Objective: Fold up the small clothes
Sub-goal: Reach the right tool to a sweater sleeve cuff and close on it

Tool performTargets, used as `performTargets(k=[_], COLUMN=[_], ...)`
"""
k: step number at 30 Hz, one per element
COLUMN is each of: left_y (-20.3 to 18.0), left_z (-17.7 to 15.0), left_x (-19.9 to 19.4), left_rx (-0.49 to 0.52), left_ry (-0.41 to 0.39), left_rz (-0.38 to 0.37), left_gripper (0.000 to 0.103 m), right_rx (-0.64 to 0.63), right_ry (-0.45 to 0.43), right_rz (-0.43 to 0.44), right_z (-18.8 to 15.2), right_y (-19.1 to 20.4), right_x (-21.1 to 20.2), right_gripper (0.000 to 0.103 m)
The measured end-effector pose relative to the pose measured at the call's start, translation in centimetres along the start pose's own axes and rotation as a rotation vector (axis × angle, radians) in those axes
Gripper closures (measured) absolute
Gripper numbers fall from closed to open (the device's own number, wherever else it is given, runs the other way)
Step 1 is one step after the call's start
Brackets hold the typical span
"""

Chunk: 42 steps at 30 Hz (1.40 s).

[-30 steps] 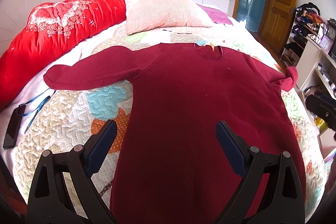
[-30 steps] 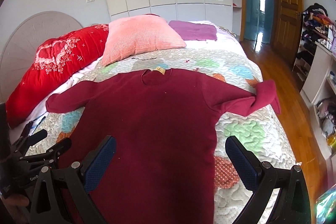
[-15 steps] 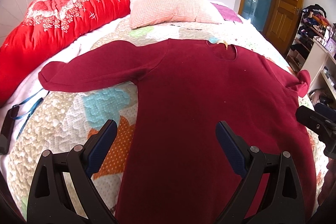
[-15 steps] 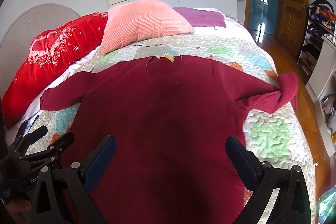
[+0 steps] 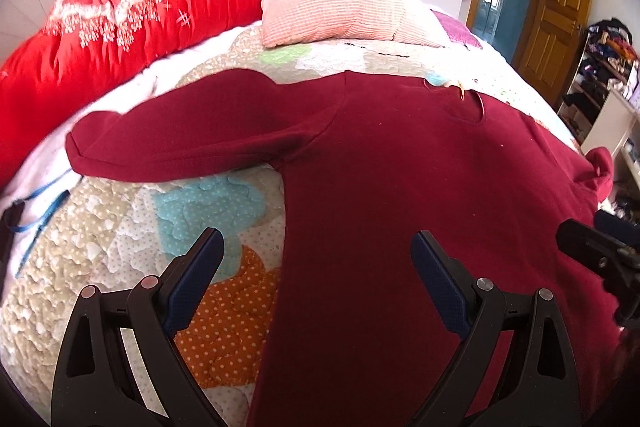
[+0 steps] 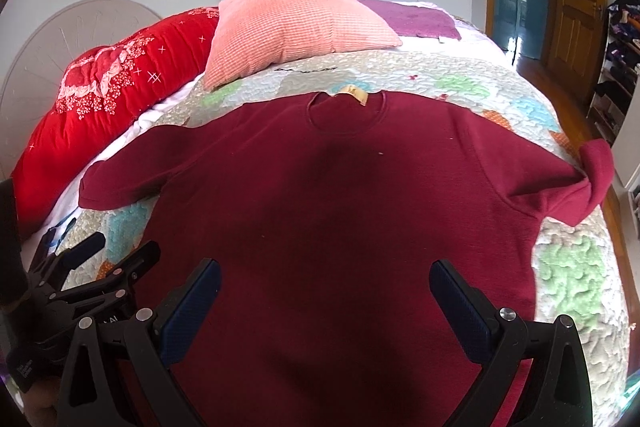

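A dark red long-sleeved sweater (image 5: 400,187) lies flat on the quilted bed, collar away from me; it also shows in the right wrist view (image 6: 340,207). Its left sleeve (image 5: 180,139) is stretched out sideways. Its right sleeve (image 6: 572,187) is bunched and folded over at the cuff. My left gripper (image 5: 316,267) is open and empty above the sweater's lower left edge. My right gripper (image 6: 324,287) is open and empty above the sweater's lower middle. The left gripper also appears at the left of the right wrist view (image 6: 100,267).
A patchwork quilt (image 5: 100,259) covers the bed. A red bolster (image 5: 120,27), a pink pillow (image 6: 296,27) and a purple cloth (image 6: 416,19) lie at the head. A dark phone with a blue strap (image 5: 36,207) lies at the left edge. Shelves (image 6: 616,67) stand at the right.
Both grippers have moved forward and lower over the sweater, which now fills more of each view. Both stay open. The sweater has not moved.
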<state>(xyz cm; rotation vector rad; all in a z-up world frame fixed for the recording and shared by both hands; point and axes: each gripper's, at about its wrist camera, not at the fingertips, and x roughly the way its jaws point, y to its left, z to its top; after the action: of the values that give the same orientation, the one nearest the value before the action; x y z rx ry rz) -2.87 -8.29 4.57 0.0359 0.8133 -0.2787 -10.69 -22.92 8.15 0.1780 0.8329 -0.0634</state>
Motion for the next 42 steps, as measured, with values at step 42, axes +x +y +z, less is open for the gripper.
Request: performTargets(k=[42], left_y=[8.8], left_z=[2.0], left_x=[-0.1], left_rx=[-0.170], left_ry=[-0.027], left_rz=[0.063], left_gripper=[0.008], right_rx=[-0.089], right_ry=[0.043], right_rz=[0.067], right_z=[1.0], right_y=[7.0], right_x=[4.8], right_gripper=[0.000])
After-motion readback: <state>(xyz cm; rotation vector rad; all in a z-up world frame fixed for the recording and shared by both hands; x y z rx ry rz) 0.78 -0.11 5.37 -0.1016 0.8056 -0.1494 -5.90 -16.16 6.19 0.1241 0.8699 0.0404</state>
